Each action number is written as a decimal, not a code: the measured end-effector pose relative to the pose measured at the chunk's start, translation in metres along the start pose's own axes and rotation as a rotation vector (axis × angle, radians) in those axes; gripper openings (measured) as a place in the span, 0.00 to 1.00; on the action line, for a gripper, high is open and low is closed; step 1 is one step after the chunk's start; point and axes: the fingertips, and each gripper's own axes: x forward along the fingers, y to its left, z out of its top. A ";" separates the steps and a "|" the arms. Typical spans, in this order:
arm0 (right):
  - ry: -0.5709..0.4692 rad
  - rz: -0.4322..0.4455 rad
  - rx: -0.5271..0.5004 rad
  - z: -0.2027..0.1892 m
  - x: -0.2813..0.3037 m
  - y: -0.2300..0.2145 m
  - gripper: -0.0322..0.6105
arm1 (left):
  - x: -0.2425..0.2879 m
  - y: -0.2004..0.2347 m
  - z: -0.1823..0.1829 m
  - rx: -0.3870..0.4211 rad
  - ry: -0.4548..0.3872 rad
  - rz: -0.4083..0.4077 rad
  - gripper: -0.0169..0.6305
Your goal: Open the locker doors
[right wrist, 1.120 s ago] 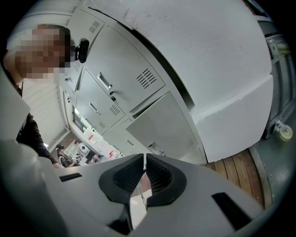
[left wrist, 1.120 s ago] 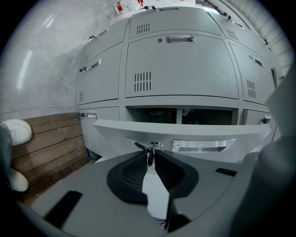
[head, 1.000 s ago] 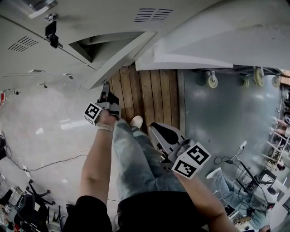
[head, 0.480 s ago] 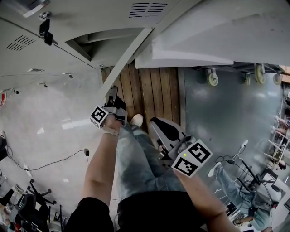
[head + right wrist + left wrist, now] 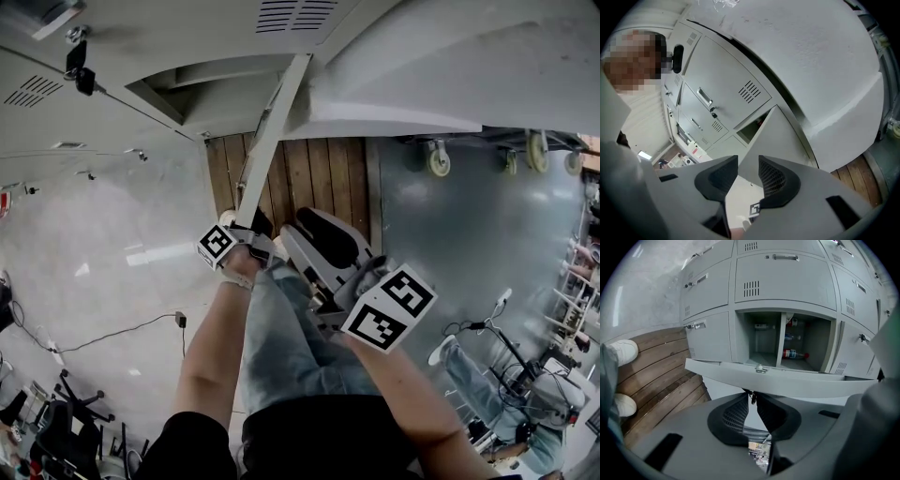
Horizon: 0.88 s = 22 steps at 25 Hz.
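The left gripper (image 5: 751, 396) is pinching the locker door (image 5: 787, 380) by its small pull (image 5: 751, 400) with narrow jaws, so it is risking a slip if swung harder. The right gripper (image 5: 748, 162) is hanging empty, its jaws just opening.

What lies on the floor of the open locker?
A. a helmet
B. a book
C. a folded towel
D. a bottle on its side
D: a bottle with a red label lies on its side inside the open locker.

Locker door (image 5: 272, 131) farther open with the left gripper (image 5: 248, 227); right gripper (image 5: 291, 230) higher, fingers (image 5: 772, 177) freshly apart, nothing between.
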 end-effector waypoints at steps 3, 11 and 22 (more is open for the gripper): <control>-0.006 -0.005 0.012 0.009 0.009 -0.003 0.33 | 0.003 0.000 -0.010 0.015 0.021 0.000 0.12; 0.024 -0.012 0.088 0.005 0.032 -0.017 0.37 | 0.007 0.003 -0.024 0.010 0.042 0.002 0.12; 0.025 -0.042 0.106 0.000 0.027 -0.028 0.43 | 0.001 0.002 -0.040 0.018 0.144 0.006 0.12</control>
